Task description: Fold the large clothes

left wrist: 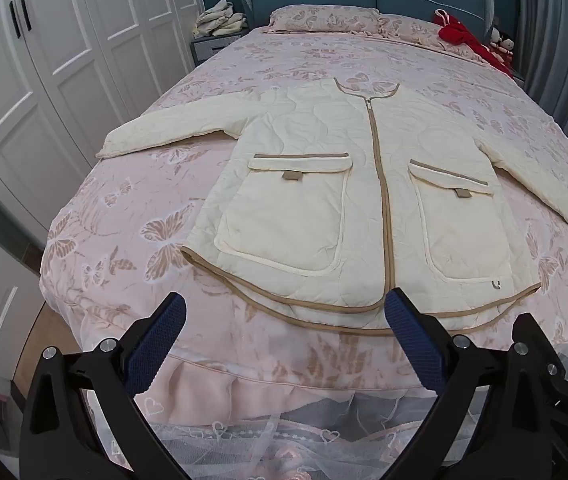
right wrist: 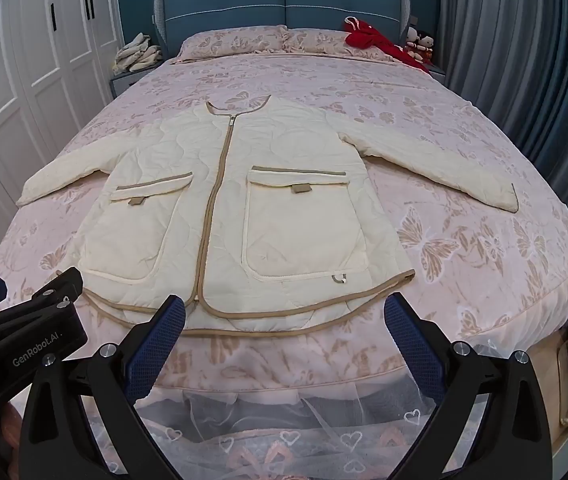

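Both tongs, the left gripper (left wrist: 284, 320) and the right gripper (right wrist: 284, 320), stand wide open and empty. Just beyond their fingertips, a cream quilted zip jacket with tan trim (left wrist: 364, 200) lies flat, sleeves spread, on the pink butterfly-print bedspread (right wrist: 464, 248).

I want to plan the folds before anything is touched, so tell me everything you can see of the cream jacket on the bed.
The cream jacket is quilted and looks softly padded, with tan binding along neckline, zip and curved hem. It lies face up, flat on the pink butterfly bedspread, zipped to the collar, neck toward the pillows, hem near the foot edge. Both sleeves spread outward and slightly down. Two large flap pockets, each with a tan tab, sit on the front. Only the bedspread touches it; neither gripper does.
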The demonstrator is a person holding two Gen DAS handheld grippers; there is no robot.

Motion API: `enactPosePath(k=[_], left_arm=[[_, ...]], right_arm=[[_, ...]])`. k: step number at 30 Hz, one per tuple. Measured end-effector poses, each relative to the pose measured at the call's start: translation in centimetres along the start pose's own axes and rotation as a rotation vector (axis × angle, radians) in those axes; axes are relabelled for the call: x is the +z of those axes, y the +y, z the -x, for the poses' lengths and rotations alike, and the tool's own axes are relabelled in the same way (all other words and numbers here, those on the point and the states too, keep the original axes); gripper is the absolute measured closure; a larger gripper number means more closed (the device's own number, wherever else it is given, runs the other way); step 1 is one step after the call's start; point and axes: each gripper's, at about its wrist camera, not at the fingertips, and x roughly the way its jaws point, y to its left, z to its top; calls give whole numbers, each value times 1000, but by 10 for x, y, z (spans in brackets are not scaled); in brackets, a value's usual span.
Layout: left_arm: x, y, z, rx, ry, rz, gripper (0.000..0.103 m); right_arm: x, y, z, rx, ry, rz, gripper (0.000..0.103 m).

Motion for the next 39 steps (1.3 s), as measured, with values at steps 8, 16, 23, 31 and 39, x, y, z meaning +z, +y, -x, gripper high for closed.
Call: enactPosePath(k=[8, 16, 23, 31, 39], left_arm=[[0, -1, -1, 2, 3, -4, 6], [0, 0, 0, 3, 2, -2, 6], [0, 0, 0, 5, 5, -4, 6], [0, 0, 0, 4, 6, -4, 6], [-2, 2, -4, 6, 9, -6, 6]], right_arm=[[0, 0, 0, 1, 0, -2, 5], [0, 0, -1, 2, 0, -2, 5], [0, -1, -3, 2, 3, -1, 5], [-1, 2, -5, 4, 5, -2, 5], [-1, 3, -5, 2, 8, 0, 5]])
